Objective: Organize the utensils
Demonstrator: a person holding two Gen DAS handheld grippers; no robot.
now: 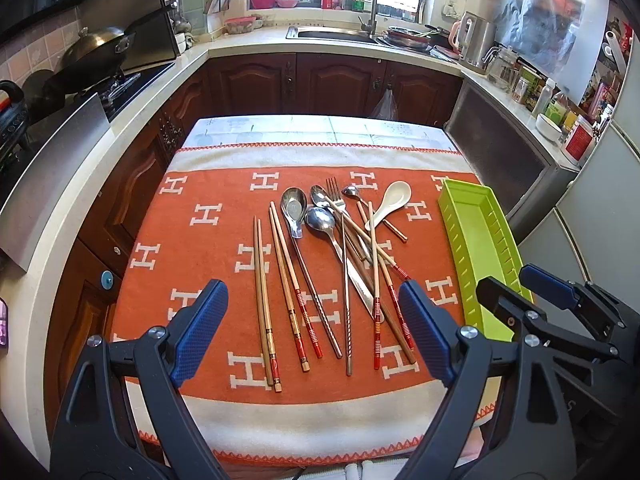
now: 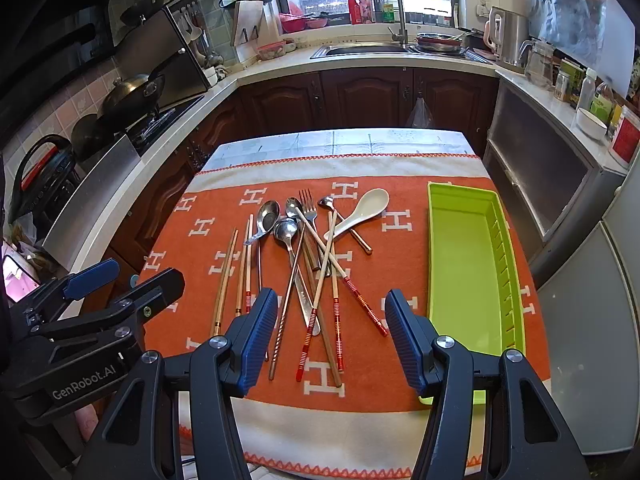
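The table stands in the middle of a kitchen, spread with an orange blanket patterned with white H shapes. Along its right side lies a long green tray with a slotted wall; its floor is bare, nothing in it yet. Left of the tray, well apart from it, the utensils lie in a loose heap on the blanket. Wooden chopsticks with red-banded ends lie roughly side by side on the left, while others cross over the metal pieces in the middle. There is a broad steel soup spoon, two ordinary steel spoons, a fork, a small spoon and a white ceramic spoon farthest toward the tray.

Judging by the empty tray, sorting has not begun; this looks like the approach before the first pick. The left tool hovers over the near ends of the chopsticks, jaws spread wide, holding nothing. The right tool hovers over the crossed handles near the tray, also wide open and empty.

The next move probably calls for lowering one tool onto a single piece lying clear of the tangle, such as a left-hand chopstick or the ceramic spoon, closing across its shaft and carrying it to the tray.
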